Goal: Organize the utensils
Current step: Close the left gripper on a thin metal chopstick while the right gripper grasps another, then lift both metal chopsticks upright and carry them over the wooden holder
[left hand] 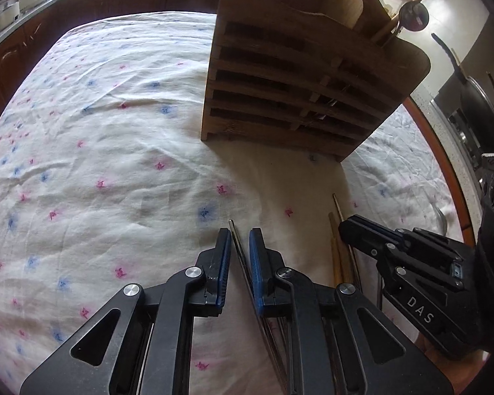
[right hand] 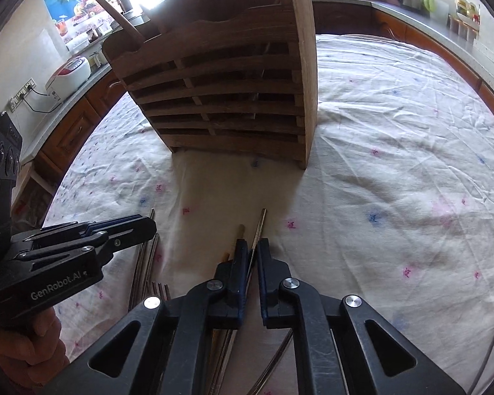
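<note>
While both grippers hovered low over the white cloth printed with small pink and blue flowers (left hand: 115,125), each had a thin utensil between its blue-padded fingers. The left gripper (left hand: 239,240) had its fingers a little apart, with a slim metal chopstick (left hand: 237,242) running up the gap between them; its tip poked out just past the fingertips, and a sliver of space showed on either side, so the pads did not appear to be pressing it. More metal sticks lay under that gripper's body, partly hidden.

The right gripper (right hand: 252,248) likewise stood with a narrow gap between its fingers, and a second thin metal chopstick (right hand: 259,227) passed through that gap, its end reaching well beyond the fingertips; whether the pads touched it could not be told. Just to the left of its left finger a light wooden chopstick (right hand: 240,232) lay on the cloth, its end level with the fingertips.

Ahead of both grippers, well apart from them, stood the brown slatted wooden utensil holder (left hand: 296,75), upright on the cloth, with a wooden-handled utensil (right hand: 115,13) leaning out of its top compartment. Between the two grippers, a bundle of metal chopsticks (right hand: 145,263) lay flat on the cloth, just below the left gripper as seen from the right wrist camera.
</note>
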### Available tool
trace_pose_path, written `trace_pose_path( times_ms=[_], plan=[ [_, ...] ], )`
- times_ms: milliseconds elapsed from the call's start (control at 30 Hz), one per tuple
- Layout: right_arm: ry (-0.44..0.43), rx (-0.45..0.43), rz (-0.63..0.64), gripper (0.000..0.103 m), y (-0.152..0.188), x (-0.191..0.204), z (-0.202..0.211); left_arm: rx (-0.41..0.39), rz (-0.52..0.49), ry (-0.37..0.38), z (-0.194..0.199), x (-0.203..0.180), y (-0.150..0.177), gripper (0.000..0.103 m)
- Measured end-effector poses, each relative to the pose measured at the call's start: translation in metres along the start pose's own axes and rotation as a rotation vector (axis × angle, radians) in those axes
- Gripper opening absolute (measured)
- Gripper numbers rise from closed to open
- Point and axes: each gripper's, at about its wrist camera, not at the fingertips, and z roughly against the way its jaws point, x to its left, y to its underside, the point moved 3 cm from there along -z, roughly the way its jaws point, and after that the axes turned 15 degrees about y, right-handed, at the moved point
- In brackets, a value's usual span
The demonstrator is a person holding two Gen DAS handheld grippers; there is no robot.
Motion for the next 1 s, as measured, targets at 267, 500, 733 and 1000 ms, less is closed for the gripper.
trace_pose_path(
  times_ms=[267,500,733,1000],
  plan=[
    [-0.028,0.004,-0.002,0.005,-0.015,-0.004,-0.009,0.006,-0.081,-0.030,-0.004,-0.008,-0.002,0.007],
    [-0.013,-0.007,0.030,0.005,-0.015,-0.003,-0.005,-0.015,-0.042,0.014,0.008,0.005,0.004,0.004],
    [-0.053,-0.053,-0.009,0.004,-0.013,-0.011,0.014,-0.080,-0.009,0.045,0.044,0.011,0.009,0.003],
    [-0.112,-0.134,-0.034,0.004,-0.010,-0.012,0.057,-0.175,-0.013,0.083,0.096,-0.001,0.012,0.003]
  ],
)
